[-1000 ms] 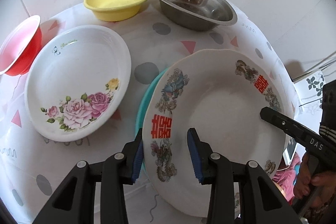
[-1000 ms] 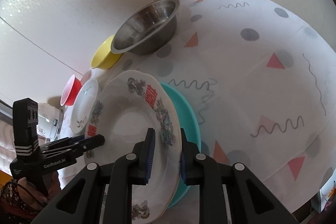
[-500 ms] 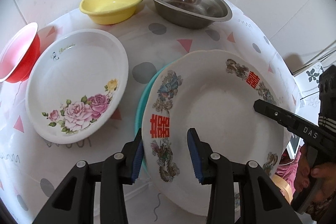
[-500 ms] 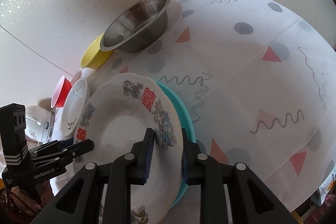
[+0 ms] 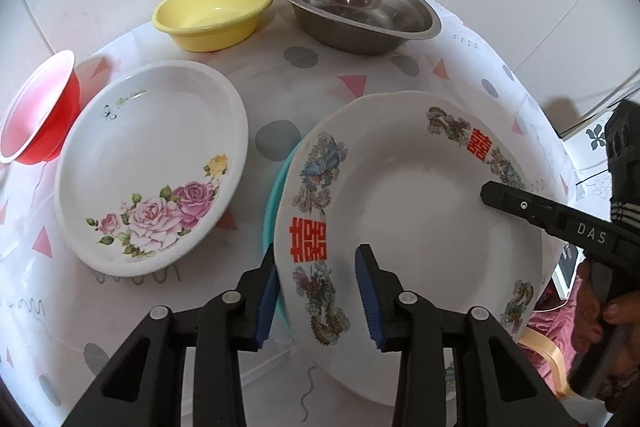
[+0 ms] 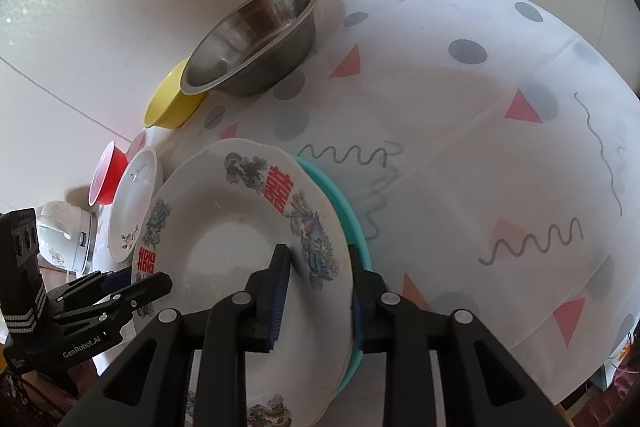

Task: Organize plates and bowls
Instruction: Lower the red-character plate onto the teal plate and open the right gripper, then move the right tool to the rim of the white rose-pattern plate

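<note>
A big white plate with red signs and dragon pictures (image 5: 420, 195) sits on top of a green plate (image 5: 276, 195). Only a thin edge of the green plate peeks out from under it. Both plates lie on the worktop (image 6: 460, 155), which has a white cloth with grey dots, pink triangles and squiggly lines.

The left gripper (image 5: 316, 291) is at one edge of the white plate. One finger is over the plate and the other is outside the rim. Its jaws are closing, but the blue pads do not press on the rim, so it is holding nothing. The right gripper (image 6: 318, 291) is at the other edge of the same plate. One finger is over the plate and the other is outside, by the green plate. Its jaws are opening, and there is a gap between the pads and the rim. It has let go.

Just beside the stack is a white plate with pink roses (image 5: 152, 167). Next to that plate is a red bowl (image 5: 36, 115). Near the wall sit a yellow bowl (image 5: 214, 13) and a shiny metal bowl (image 5: 356, 11), side by side.
</note>
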Demonstrator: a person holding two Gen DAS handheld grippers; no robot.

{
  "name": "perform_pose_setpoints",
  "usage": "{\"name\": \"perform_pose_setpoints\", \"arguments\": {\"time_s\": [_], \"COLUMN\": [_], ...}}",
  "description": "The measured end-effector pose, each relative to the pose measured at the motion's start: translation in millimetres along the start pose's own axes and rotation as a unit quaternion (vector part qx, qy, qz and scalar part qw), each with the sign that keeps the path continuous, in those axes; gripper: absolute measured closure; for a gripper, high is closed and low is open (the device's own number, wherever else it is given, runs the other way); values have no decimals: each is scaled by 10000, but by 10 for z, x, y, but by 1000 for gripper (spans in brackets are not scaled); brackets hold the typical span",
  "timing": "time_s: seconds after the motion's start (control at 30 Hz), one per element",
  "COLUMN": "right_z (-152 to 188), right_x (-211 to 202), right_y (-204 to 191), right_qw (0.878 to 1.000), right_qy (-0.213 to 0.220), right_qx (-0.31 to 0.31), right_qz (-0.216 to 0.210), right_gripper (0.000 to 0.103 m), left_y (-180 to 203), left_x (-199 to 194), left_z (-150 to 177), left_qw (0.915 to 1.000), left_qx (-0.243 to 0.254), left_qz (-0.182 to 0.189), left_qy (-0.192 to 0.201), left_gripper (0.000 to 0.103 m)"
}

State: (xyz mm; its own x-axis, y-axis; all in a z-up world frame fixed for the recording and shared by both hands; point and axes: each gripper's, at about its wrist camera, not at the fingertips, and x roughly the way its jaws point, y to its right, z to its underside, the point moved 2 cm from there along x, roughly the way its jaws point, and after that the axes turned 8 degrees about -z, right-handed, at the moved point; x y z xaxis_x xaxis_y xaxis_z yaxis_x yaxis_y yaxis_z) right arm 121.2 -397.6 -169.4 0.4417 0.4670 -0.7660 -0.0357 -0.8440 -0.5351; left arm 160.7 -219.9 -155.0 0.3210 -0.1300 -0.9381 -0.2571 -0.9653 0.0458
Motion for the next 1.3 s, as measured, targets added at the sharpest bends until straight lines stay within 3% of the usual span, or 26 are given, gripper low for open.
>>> {"name": "perform_pose_setpoints", "arguments": {"time_s": [0.17,0.37,0.47,0.73,1.1,1.13,1.2,1.3], "right_z": [-42,-116,-142,-28,-132,-153,-192,-249], "right_x": [-2,-120,-98,-97,-191,-217,-235,-283], "right_y": [-109,-188,-196,-145,-164,-169,-184,-261], "right_qw": [9986,9965,9939,9972,9984,9981,9977,9969], "right_qy": [-323,-187,-318,-268,36,123,214,337], "right_qx": [-130,-445,-584,-276,-160,-156,-142,-267], "right_qz": [398,682,879,636,548,591,634,664], "right_gripper": [74,74,73,73,73,72,70,70], "left_y": [-4,1,8,-79,-187,-212,-291,-435], "left_x": [-8,-12,-15,-92,-306,-322,-362,-428], "left_z": [5,10,14,62,57,54,47,45], "left_qw": [10000,10000,10000,9999,9989,9986,9979,9960], "left_qx": [4,-17,-34,-127,-198,-261,-402,-583], "left_qz": [-53,-72,-69,-102,-7,11,-24,-215], "left_qy": [5,9,-6,41,435,456,513,637], "left_gripper": [68,68,68,67,67,65,52,44]}}
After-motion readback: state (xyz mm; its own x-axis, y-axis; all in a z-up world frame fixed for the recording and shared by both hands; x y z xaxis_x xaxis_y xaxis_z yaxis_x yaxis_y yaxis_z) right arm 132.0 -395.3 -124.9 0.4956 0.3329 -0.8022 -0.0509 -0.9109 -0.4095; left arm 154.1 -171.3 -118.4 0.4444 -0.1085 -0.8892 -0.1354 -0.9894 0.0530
